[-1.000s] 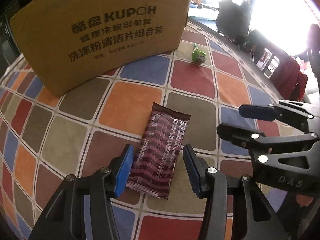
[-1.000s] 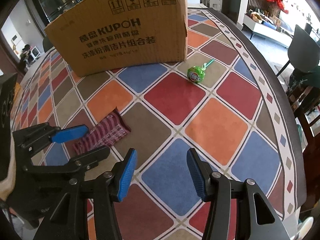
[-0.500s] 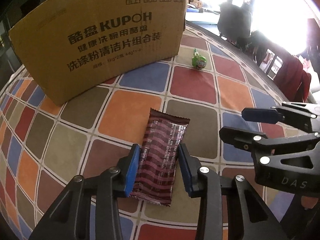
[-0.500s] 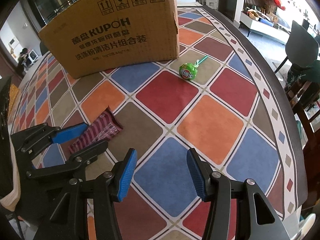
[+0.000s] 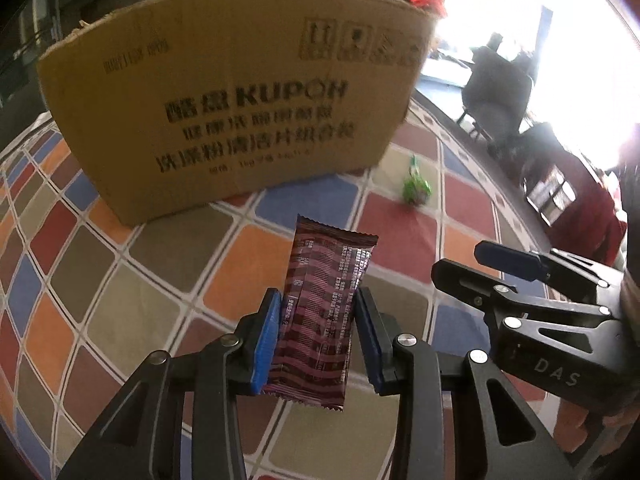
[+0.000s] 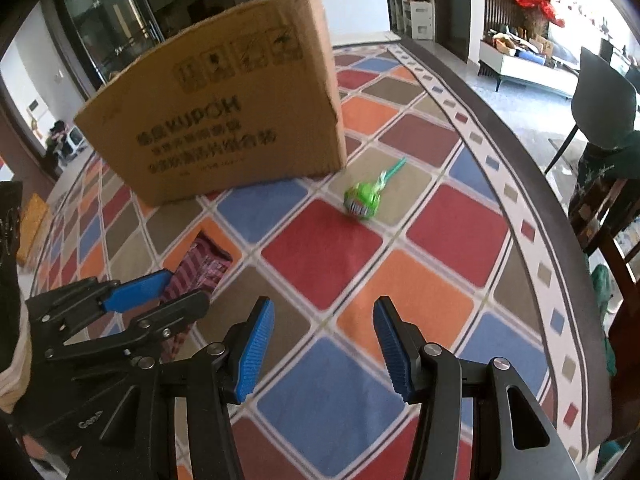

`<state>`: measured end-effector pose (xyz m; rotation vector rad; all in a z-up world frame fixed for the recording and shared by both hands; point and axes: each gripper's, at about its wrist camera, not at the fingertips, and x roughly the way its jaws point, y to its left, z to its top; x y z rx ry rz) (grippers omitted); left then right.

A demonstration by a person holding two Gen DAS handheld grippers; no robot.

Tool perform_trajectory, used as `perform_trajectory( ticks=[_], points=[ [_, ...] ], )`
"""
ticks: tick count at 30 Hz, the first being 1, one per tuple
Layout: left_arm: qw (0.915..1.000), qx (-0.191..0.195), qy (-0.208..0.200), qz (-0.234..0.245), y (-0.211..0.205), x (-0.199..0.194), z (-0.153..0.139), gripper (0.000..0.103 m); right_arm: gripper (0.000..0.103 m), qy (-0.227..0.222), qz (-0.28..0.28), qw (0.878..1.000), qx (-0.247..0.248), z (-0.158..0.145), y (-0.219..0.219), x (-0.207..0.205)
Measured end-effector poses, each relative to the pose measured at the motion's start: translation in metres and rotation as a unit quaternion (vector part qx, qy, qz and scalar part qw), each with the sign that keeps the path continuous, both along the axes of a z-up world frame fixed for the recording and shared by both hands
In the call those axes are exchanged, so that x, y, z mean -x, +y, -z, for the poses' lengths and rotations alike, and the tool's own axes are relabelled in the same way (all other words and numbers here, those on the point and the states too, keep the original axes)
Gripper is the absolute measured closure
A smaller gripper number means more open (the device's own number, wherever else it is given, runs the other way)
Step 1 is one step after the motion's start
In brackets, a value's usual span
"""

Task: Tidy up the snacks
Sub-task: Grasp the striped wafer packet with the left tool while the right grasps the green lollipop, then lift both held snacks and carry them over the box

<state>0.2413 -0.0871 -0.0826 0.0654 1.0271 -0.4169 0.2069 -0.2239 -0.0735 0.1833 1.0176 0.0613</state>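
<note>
Left wrist view: left tongs (image 5: 318,334) clamped on the long edges of a maroon striped snack bar (image 5: 322,314), long axis running away from the camera toward the box (image 5: 236,120), far crimped end slightly right of centre; near end of the wrapper juts past the pads. Whether the bar is clear of the table (image 5: 120,280) cannot be told. Box print blurred, only "KUPOH" legible. Green lollipop (image 5: 416,188) on the table right of the box, smeared, stick hard to make out. Right tongs (image 5: 476,260) seen side-on at the right edge, body cut off. Right wrist view: right tongs (image 6: 324,344) wide apart, nothing between them, above the table (image 6: 500,152). Lollipop (image 6: 363,200) sharper here, stick pointing up-right, near the box (image 6: 224,116) corner. Left tongs (image 6: 176,290) at lower left; bar (image 6: 200,268) mostly hidden behind them, only its far end showing.
</note>
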Motion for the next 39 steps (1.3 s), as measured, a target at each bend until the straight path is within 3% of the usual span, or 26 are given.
perform_trajectory(
  ticks=[7, 18, 25, 31, 34, 39],
  points=[
    [0.9993, 0.006, -0.003, -0.037, -0.005, -0.019, -0.006, 0.066, 0.05, -0.023, 0.008, 1.0, 0.005, -0.004, -0.009, -0.027],
    [0.9951, 0.013, 0.003, -0.098, -0.011, -0.033, -0.002, 0.066, 0.05, -0.025, 0.012, 1.0, 0.012, 0.004, -0.018, -0.054],
    [0.994, 0.013, 0.004, -0.109, -0.017, -0.039, 0.0, 0.066, 0.051, -0.016, 0.018, 0.999, 0.025, 0.011, -0.022, -0.069],
    [0.9933, 0.012, 0.007, -0.114, -0.01, -0.038, 0.0, 0.066, 0.064, -0.008, 0.013, 0.999, 0.028, 0.016, -0.022, -0.076],
    [0.9933, 0.012, 0.008, -0.114, -0.011, -0.04, 0.001, 0.066, 0.076, -0.007, 0.01, 1.0, 0.023, 0.018, -0.021, -0.075],
    [0.994, 0.016, 0.008, -0.108, -0.012, -0.038, 0.0, 0.066, 0.076, -0.014, 0.01, 1.0, 0.021, 0.016, -0.02, -0.067]
  ],
)
